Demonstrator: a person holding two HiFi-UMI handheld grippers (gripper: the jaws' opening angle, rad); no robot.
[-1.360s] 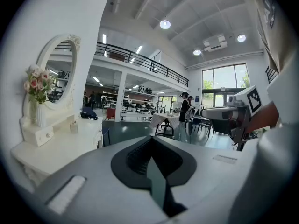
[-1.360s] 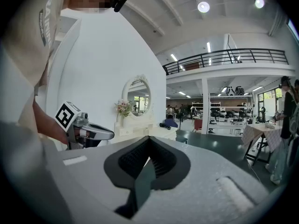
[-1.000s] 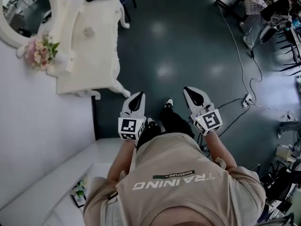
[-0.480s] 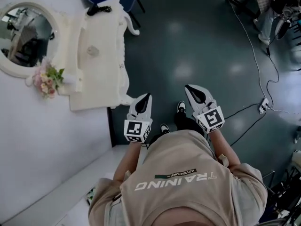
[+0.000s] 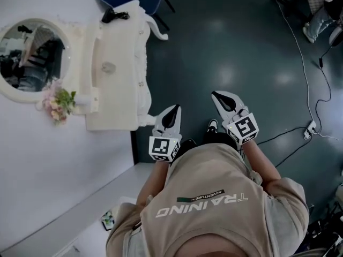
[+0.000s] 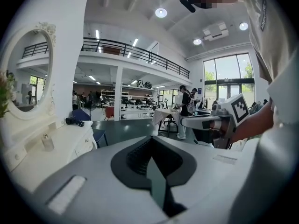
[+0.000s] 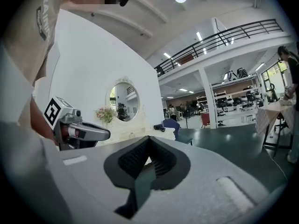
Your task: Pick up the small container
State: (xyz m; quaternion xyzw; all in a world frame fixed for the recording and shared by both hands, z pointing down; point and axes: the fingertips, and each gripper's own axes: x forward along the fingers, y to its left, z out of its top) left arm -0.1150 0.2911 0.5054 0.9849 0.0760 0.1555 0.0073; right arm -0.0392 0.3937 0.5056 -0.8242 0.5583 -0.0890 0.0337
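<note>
Left gripper (image 5: 173, 110) and right gripper (image 5: 218, 96), side by side, both clenched on nothing; the table (image 5: 122, 98) begins just ahead-left of the left gripper; the container (image 5: 109, 67) stands on its top further ahead and left, well apart from both tools; flowers (image 5: 60, 101) and mirror (image 5: 32, 58) lie left of it, and a hairdryer (image 5: 114, 15) at the far end. Likely faults: jaws not parted before arrival would butt the container and tip or slide it; being small, it may slip from a shallow pinch.
</note>
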